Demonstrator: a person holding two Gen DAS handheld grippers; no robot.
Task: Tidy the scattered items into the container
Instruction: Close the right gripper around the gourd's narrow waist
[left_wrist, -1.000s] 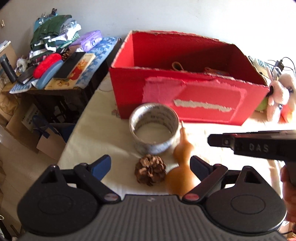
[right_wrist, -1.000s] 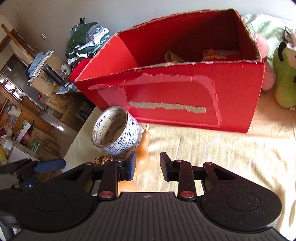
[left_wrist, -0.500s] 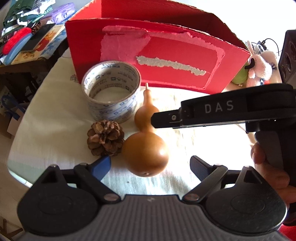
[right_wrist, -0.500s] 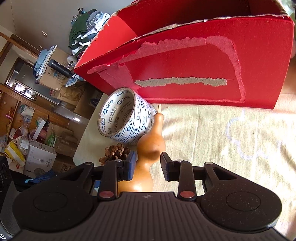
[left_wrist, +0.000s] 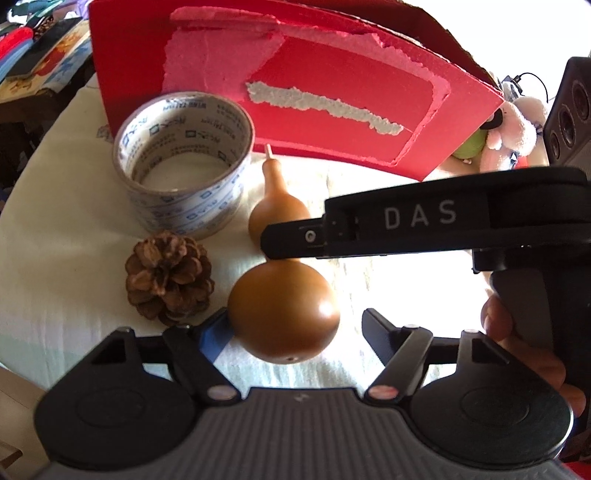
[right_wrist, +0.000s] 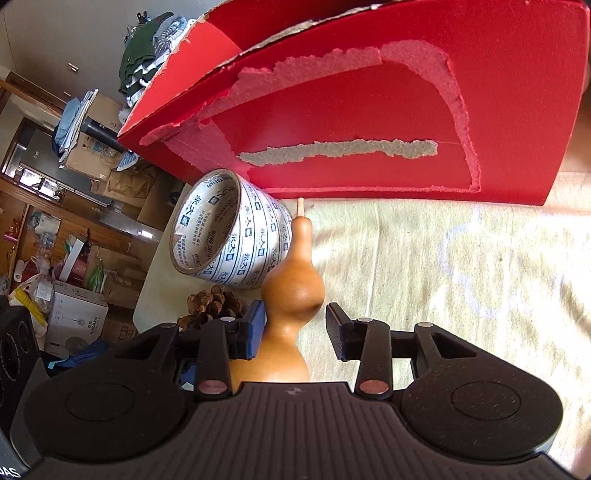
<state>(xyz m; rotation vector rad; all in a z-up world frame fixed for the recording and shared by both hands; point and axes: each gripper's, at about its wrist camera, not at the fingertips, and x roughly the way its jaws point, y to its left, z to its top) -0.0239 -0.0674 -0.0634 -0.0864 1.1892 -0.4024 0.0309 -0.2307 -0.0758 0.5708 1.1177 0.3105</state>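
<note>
Cream cloth (right_wrist: 424, 258) below, my open right claw (right_wrist: 295, 328) straddles the gourd's (right_wrist: 291, 288) waist, box (right_wrist: 369, 110) at twelve o'clock; squeeze squarely so it won't roll.

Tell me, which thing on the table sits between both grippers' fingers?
The smooth orange-brown wooden gourd. The spiky brown pine cone and the printed tape roll sit off to its side, outside the fingers.

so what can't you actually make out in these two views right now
- Inside of the red box: hidden in both views by its front wall.
- Gourd base: right wrist view, behind the gripper body.
- Gourd waist: left wrist view, covered by the right gripper.
- Pine cone: right wrist view, mostly behind the finger.
</note>
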